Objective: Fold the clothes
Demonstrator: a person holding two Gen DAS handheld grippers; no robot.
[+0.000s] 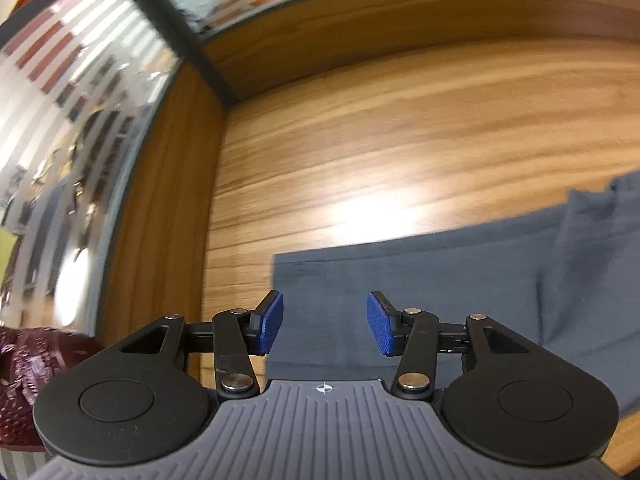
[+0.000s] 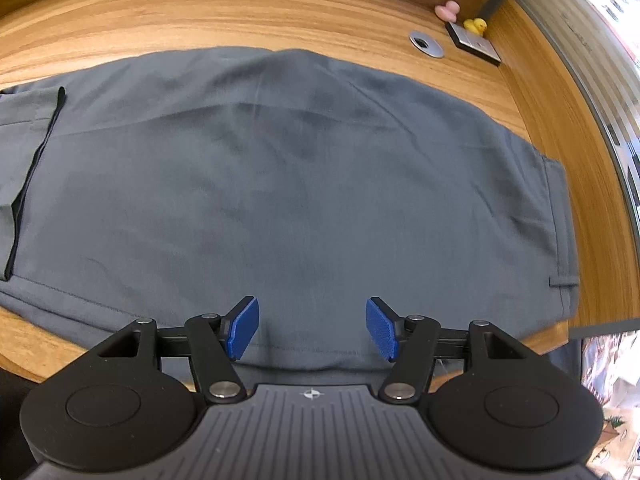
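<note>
The left gripper [image 1: 325,322] and right gripper [image 2: 312,328] both hover with jaws spread, empty.

1. Wood-grain counter [image 2: 280,8], bordered by a raised wooden rim.
2. Grey garment [image 2: 300,168], laid flat across the counter.
3. Round metal grommet [image 2: 426,43], set into the counter.
4. Flat silver device [image 2: 474,43], with a yellow duck [image 2: 475,25] and a pink figure [image 2: 448,10] placed near it.

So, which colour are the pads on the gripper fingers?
Blue, on both grippers; the pads show best in the right wrist view.
</note>
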